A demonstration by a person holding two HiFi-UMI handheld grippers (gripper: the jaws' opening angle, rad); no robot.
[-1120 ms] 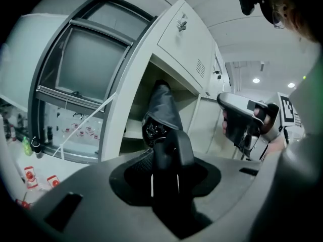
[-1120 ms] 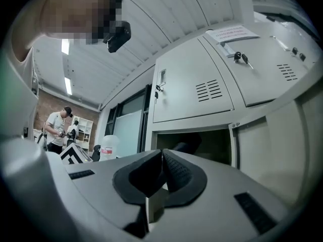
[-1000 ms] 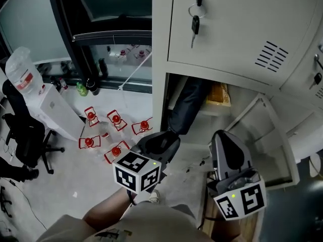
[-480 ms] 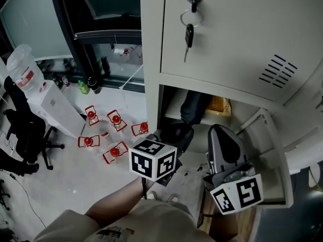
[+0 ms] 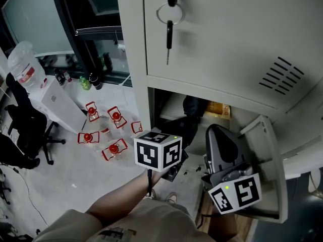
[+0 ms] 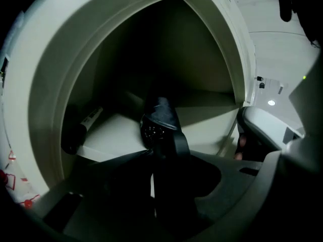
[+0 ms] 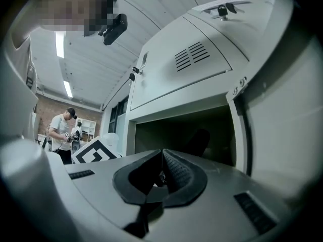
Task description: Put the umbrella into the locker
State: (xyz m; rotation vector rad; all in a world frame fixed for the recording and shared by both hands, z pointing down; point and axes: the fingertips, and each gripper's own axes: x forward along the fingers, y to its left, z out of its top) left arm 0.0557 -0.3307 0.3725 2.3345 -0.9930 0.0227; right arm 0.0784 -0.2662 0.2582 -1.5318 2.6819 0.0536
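1. Clamps the black folded fabric umbrella [image 6: 161,122] in the left claw [image 6: 154,158], tip inside the open lower compartment of the pale grey metal locker [image 5: 151,97].
2. Carries the right claw [image 7: 160,173] closed and empty, beside the swung-open locker door [image 5: 270,155].
3. Appears mid-insertion, umbrella only partly in.
4. Calls next for pushing deeper onto the shelf, then opening the left claw and backing out.
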